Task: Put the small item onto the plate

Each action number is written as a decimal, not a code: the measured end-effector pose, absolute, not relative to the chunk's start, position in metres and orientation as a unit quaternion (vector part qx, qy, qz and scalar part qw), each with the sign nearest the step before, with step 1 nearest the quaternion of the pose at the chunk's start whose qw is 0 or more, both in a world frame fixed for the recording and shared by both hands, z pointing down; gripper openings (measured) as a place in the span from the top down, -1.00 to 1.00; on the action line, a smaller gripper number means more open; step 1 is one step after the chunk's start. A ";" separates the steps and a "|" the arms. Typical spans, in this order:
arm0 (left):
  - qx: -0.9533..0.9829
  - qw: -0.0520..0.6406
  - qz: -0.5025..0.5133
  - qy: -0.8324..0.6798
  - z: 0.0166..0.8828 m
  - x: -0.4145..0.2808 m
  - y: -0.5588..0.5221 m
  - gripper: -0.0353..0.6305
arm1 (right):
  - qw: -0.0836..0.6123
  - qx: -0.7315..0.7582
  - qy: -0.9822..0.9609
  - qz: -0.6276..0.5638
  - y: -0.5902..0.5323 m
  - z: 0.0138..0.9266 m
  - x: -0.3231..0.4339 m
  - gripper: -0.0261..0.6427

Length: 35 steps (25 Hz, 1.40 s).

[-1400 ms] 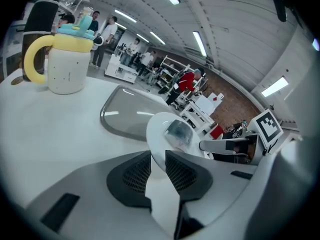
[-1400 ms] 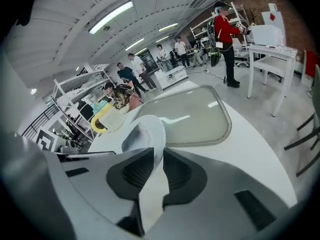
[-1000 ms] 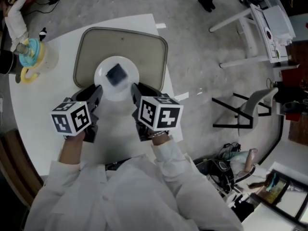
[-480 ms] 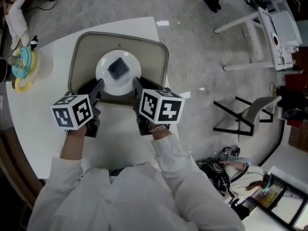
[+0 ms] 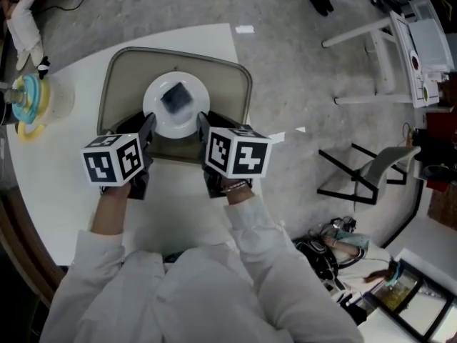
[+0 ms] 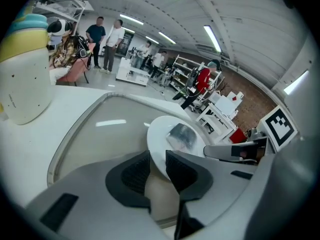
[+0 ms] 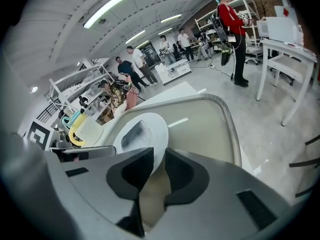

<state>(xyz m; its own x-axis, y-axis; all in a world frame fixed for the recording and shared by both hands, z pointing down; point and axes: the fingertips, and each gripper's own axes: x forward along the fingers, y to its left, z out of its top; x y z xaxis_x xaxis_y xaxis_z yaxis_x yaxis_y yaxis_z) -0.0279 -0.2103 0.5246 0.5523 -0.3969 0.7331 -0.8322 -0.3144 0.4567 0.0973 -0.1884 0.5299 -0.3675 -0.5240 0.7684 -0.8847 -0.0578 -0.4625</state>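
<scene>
Small item [image 5: 175, 97]: dark, squarish, lying at the middle of the plate [image 5: 158, 117], white, positioned over the near half of the beige tray [image 5: 239, 84]. Left gripper [image 5: 148, 127] pinches the plate's left rim and right gripper [image 5: 203, 124] its right rim, both at the tray's near edge. Tray stands on the white table [image 5: 178, 206], with a lidded jug [image 5: 36, 98] to the tray's left.

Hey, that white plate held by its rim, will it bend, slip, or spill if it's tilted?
The white plate looks stiff: it sits flat though the left gripper and right gripper pinch only its rim. Its glossy surface could slip in that pinch. The small item seems to lie loose on it, so a tilt may slide it off.
</scene>
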 end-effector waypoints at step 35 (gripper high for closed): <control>0.800 0.384 0.251 -0.387 0.476 -0.055 -0.192 0.60 | 0.180 0.564 -0.693 0.411 -0.171 0.474 0.083 0.61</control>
